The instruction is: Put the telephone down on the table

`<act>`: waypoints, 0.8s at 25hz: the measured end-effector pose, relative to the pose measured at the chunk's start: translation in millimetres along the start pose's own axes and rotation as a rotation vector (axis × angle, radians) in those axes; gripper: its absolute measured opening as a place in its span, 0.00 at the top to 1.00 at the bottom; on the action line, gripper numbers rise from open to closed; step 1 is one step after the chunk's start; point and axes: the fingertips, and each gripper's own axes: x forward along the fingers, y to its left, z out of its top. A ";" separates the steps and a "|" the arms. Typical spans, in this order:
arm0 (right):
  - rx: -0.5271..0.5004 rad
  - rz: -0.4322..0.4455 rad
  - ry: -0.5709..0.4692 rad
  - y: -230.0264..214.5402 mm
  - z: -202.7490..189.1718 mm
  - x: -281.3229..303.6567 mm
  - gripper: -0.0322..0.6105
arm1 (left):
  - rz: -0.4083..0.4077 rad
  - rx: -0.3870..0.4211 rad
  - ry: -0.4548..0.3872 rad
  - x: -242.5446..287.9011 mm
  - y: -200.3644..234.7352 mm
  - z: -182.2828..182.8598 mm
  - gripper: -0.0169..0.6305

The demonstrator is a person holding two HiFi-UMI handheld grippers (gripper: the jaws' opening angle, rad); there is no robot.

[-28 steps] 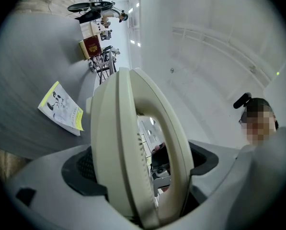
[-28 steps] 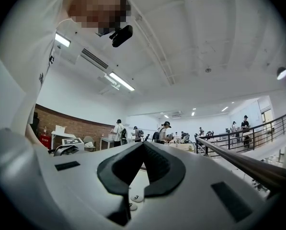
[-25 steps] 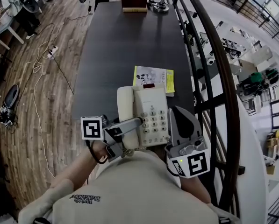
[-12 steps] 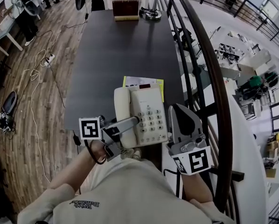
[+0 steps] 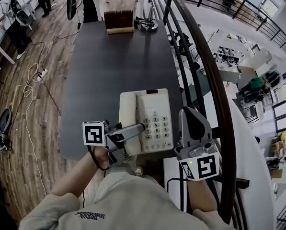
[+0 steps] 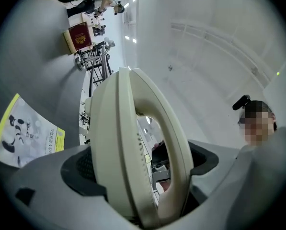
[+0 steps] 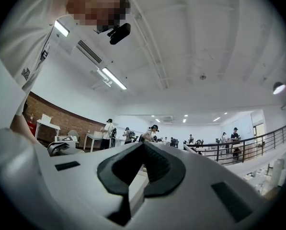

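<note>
My left gripper view shows what the head view hides: a yellow-and-white booklet [image 6: 28, 135] lying on the dark table [image 5: 109, 71], covered from above by the telephone [image 5: 150, 121]. The left gripper [image 5: 129, 133] is clamped across the telephone's cream plastic body and curved handset [image 6: 174, 143], over the table's near right corner (seemingly held clear of the top). My right gripper [image 5: 187, 113], pinched closed on nothing, sits beside the telephone. A red-brown box [image 5: 119, 20] stands at the far edge, and a black railing [image 5: 214, 80] runs along the right.
</note>
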 end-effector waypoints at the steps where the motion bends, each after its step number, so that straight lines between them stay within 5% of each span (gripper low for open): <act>1: 0.001 0.000 0.009 -2.6 -5.2 9.8 0.95 | -0.003 -0.007 0.003 1.9 6.1 9.0 0.20; 20: -0.075 -0.014 0.074 -84.3 -74.0 216.9 0.95 | -0.009 0.072 0.023 48.9 106.4 206.9 0.20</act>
